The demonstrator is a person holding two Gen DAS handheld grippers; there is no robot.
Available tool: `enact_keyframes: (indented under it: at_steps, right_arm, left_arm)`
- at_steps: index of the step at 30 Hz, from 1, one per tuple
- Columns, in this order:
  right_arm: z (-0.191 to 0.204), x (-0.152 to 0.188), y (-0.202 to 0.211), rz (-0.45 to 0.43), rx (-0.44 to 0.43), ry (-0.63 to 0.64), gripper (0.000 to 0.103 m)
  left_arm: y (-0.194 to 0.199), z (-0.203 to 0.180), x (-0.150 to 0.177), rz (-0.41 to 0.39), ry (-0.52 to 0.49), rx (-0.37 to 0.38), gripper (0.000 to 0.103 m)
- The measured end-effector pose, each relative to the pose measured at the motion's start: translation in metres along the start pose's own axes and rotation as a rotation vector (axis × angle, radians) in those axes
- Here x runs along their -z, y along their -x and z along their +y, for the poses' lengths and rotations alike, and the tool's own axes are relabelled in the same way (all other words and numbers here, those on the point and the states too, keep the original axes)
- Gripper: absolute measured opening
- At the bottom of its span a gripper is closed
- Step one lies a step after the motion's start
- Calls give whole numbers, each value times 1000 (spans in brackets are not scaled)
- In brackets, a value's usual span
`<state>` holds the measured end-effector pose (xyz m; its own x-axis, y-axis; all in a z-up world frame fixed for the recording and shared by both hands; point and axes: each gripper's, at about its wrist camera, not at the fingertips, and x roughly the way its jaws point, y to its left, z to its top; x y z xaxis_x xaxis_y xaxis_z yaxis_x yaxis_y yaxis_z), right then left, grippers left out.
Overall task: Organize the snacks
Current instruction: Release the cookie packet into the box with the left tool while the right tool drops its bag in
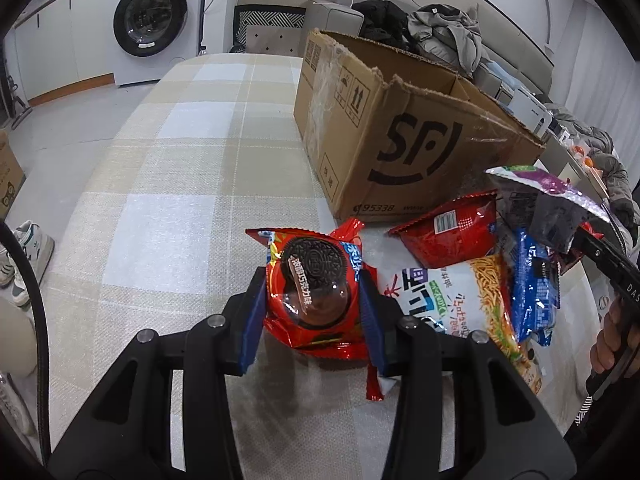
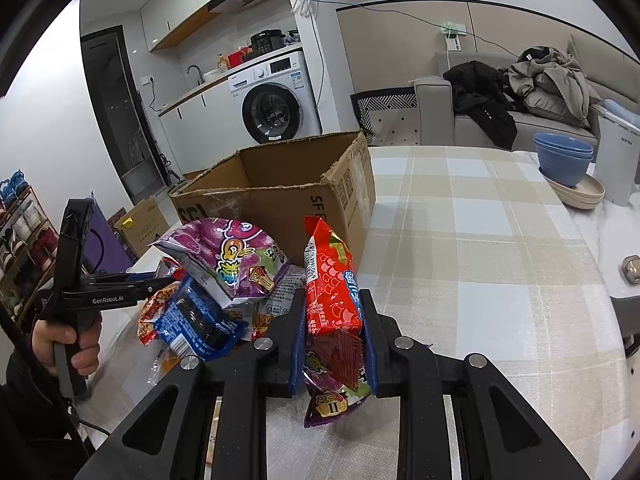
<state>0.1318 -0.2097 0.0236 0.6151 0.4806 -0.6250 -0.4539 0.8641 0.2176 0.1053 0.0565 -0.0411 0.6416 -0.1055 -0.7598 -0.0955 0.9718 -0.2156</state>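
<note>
Two tools each grip snacks above the checked counter (image 1: 168, 168); the left tool (image 1: 312, 300) is clamped on a red cookie packet (image 1: 314, 280), held just beside the snack pile (image 1: 472, 280); the right tool (image 2: 334, 336) is clamped on a red packet (image 2: 332, 280) together with a purple packet (image 2: 332, 400) hanging beneath; an open cardboard box (image 2: 280, 184) stands just behind the pile.

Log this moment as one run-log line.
left gripper: shut on red cookie pack | right gripper: shut on red snack pack and purple pack | cardboard box: open
</note>
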Motion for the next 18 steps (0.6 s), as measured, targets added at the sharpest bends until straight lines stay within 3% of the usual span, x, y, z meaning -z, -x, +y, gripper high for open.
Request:
enact_keyframes:
  at_steps: [18]
  right_arm:
    - [7, -8, 37, -88, -5, 8, 24]
  left_arm:
    - [65, -8, 1, -107, 21, 3, 40]
